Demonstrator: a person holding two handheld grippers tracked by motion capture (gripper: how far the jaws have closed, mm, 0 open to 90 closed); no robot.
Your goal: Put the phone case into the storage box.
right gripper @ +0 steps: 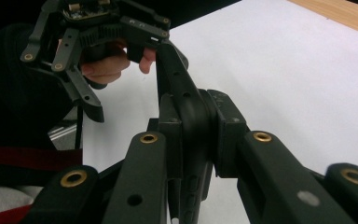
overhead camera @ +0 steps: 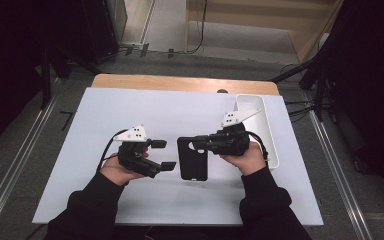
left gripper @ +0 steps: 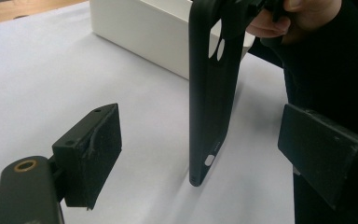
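Note:
A black phone case (overhead camera: 192, 165) is held at its top end by my right gripper (overhead camera: 200, 143), whose jaws are shut on its edge (right gripper: 189, 109). In the left gripper view the case (left gripper: 212, 107) hangs on edge with its lower corner close to the white sheet; I cannot tell whether it touches. My left gripper (overhead camera: 165, 155) is just left of the case, open. Its two pads (left gripper: 98, 149) stand wide apart and nothing is between them.
A white rectangular tray (overhead camera: 266, 127) lies along the right side of the white sheet (overhead camera: 130, 110), just behind my right hand. A wooden table edge (overhead camera: 180, 82) runs along the back. Dark stands and cables flank the table.

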